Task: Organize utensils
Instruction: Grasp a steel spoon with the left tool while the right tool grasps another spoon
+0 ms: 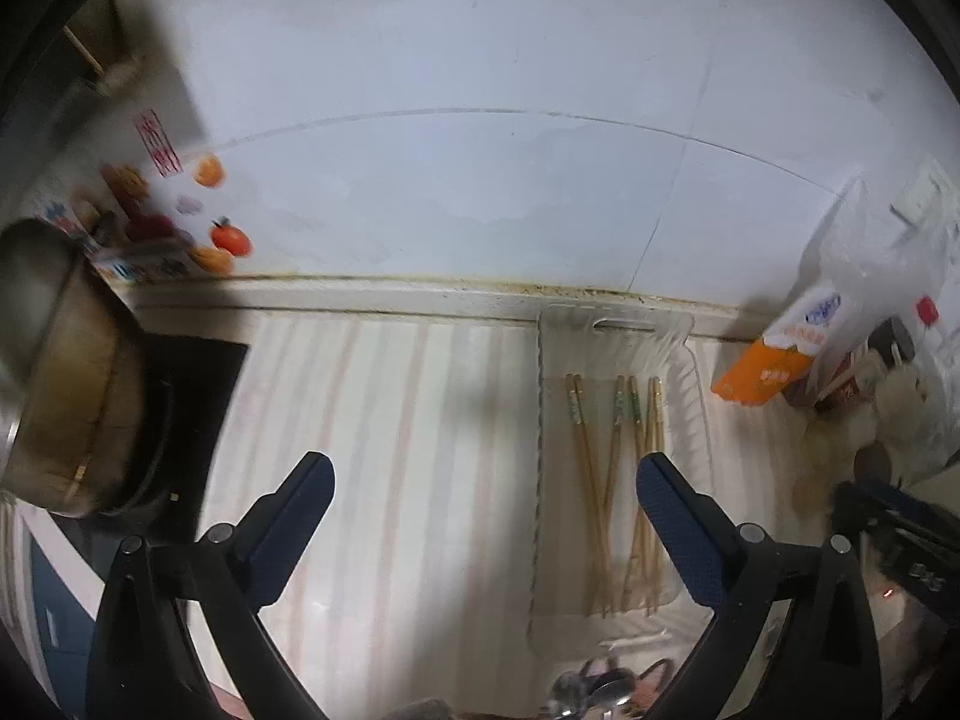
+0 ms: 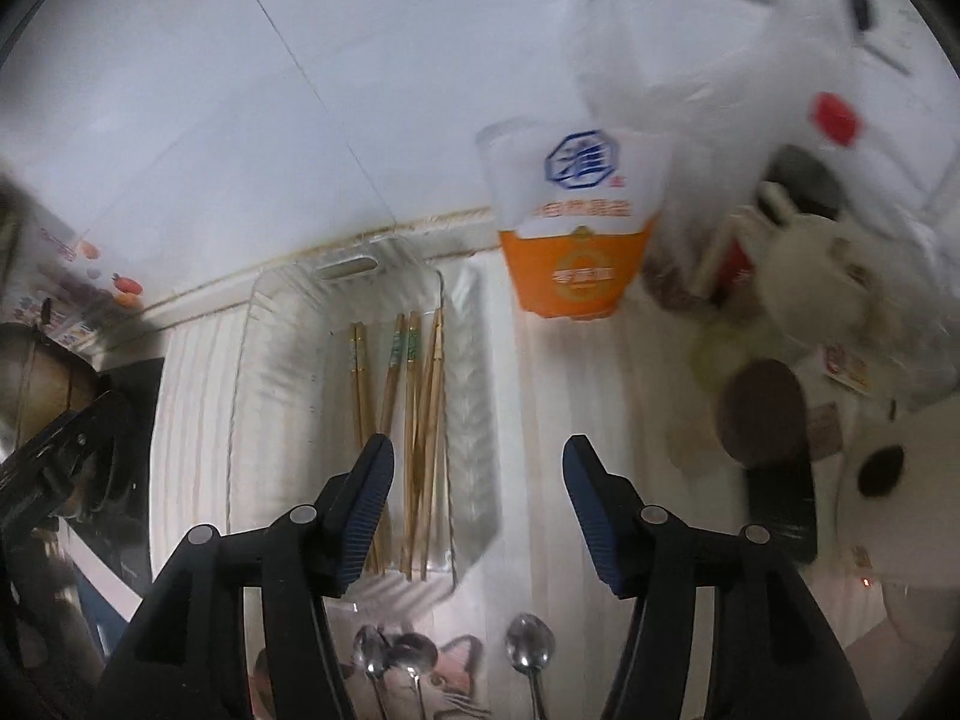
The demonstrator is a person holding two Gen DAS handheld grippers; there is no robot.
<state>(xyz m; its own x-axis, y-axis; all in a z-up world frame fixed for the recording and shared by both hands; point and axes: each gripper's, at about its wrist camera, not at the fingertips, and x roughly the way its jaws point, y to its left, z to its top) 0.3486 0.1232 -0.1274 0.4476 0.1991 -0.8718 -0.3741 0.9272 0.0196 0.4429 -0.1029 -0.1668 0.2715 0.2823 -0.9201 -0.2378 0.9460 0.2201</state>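
Several wooden chopsticks (image 1: pixel 606 480) lie lengthwise in a clear plastic tray (image 1: pixel 618 330) on the striped counter; they also show in the right wrist view (image 2: pixel 414 420) inside the tray (image 2: pixel 282 330). Three metal spoons (image 2: pixel 528 651) lie on a cat-print mat in front of the tray, below my right gripper (image 2: pixel 477 456), which is open and empty above the tray's near right edge. My left gripper (image 1: pixel 483 474) is open and empty over the counter left of the tray. Spoon bowls (image 1: pixel 600 696) show blurred at the bottom edge.
A metal pot (image 1: pixel 66 372) sits on a black stove at left. An orange and white salt bag (image 2: pixel 570 228) stands behind the tray. To the right are bottles, a white plush toy (image 2: pixel 822 276), a dark brush (image 2: pixel 768 450) and plastic bags. A white tiled wall is behind.
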